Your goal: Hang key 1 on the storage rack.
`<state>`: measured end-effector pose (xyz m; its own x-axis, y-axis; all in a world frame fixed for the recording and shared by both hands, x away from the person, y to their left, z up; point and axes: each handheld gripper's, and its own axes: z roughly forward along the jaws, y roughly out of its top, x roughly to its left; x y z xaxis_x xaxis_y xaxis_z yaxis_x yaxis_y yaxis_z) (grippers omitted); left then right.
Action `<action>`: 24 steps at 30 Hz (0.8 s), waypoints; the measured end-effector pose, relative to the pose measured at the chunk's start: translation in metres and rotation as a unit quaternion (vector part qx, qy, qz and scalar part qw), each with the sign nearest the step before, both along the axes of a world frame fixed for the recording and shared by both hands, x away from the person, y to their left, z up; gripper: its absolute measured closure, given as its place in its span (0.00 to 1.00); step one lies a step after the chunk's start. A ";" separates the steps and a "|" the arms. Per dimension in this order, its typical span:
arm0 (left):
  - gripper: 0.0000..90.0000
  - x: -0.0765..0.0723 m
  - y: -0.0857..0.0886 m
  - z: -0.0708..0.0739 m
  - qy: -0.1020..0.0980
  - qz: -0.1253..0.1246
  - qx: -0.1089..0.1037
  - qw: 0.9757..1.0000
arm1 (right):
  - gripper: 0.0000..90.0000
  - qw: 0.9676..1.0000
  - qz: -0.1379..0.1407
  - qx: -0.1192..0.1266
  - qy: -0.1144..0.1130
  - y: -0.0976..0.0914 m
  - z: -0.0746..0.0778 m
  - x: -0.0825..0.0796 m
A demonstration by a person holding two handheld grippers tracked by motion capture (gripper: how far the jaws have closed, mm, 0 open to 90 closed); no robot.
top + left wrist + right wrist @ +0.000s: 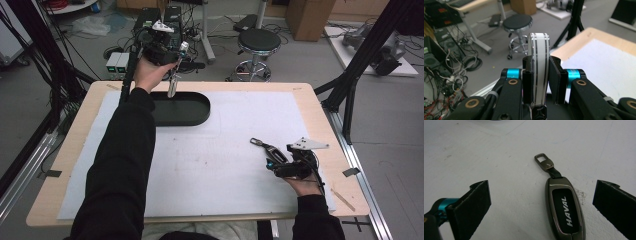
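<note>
left tongs [172,75] clamped on a slim white-and-silver striped flat object [538,72], held edge-on between the pads, hanging down from the grip. they hover above the black oval plastic tray [192,114] near the table's [300,92] far-left corner; the object's lower end sits over the tray's far rim, can't tell if it touches. right tongs [541,202] wide apart, low over the white sheet [225,155] near the table's right edge. a dark metallic car key fob with black "haval" insert and metal clip [564,206] lies flat on the sheet between the spread jaws, closer to one pad, touching neither.
</note>
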<state>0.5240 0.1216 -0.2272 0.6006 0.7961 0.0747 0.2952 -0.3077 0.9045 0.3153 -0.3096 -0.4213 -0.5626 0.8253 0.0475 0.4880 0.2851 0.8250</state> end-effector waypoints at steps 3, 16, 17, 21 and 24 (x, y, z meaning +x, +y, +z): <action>0.83 0.005 -0.002 -0.002 0.006 0.018 0.013 1.000 | 0.01 1.000 -0.002 0.000 0.002 0.000 0.000 -0.001; 0.83 0.016 0.002 -0.006 -0.026 0.058 -0.026 0.998 | 0.01 1.000 -0.003 -0.003 0.001 -0.002 -0.001 -0.004; 0.83 0.017 0.002 -0.007 -0.027 0.064 -0.024 0.997 | 0.01 1.000 -0.003 -0.002 0.003 -0.002 -0.001 -0.004; 0.83 0.019 0.006 -0.014 -0.042 0.085 -0.048 0.994 | 0.01 1.000 -0.002 -0.005 0.002 -0.001 -0.001 -0.004; 0.82 0.023 0.011 -0.016 -0.053 0.101 -0.061 0.992 | 0.01 1.000 -0.001 -0.005 0.005 -0.001 -0.001 -0.004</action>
